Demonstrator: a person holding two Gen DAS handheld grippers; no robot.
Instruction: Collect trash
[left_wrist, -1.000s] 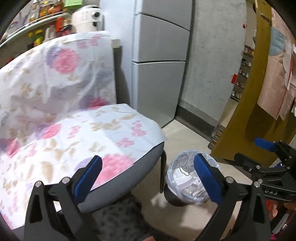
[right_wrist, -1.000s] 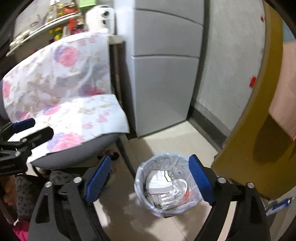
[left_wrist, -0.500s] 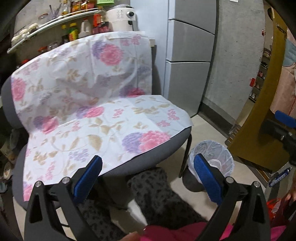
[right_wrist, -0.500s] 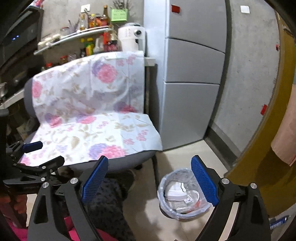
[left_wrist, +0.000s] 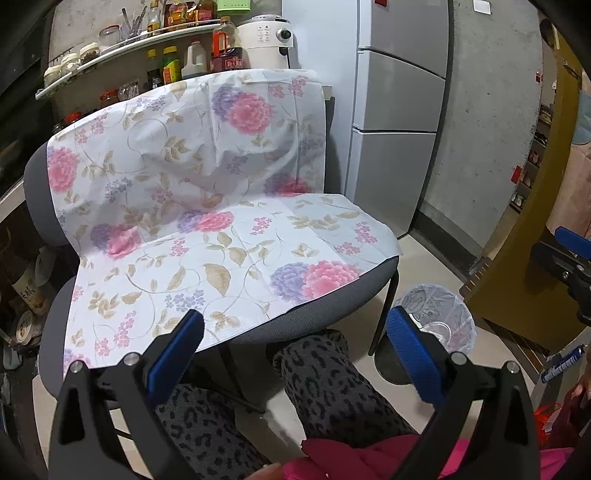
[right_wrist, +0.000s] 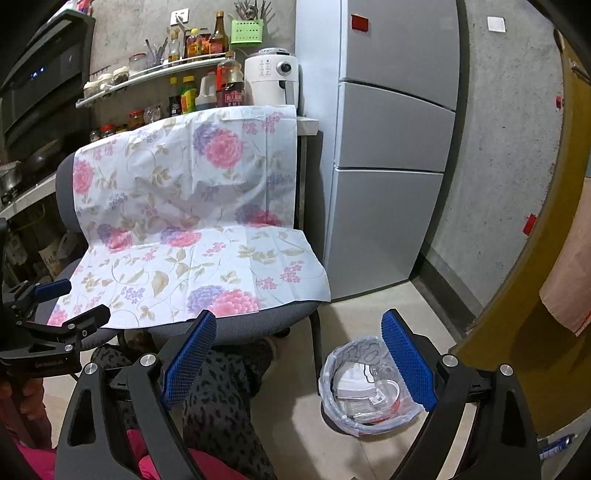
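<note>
Both grippers have been drawn back and raised from the trash bin, so that more of the chair is seen.

The left gripper (left_wrist: 293, 352) and right gripper (right_wrist: 299, 362) are held wide open and empty. The lined trash bin (right_wrist: 364, 387), holding wrappers, is set on the floor beside the chair's (right_wrist: 192, 266) front right corner, near the fridge (right_wrist: 388, 184).
</note>
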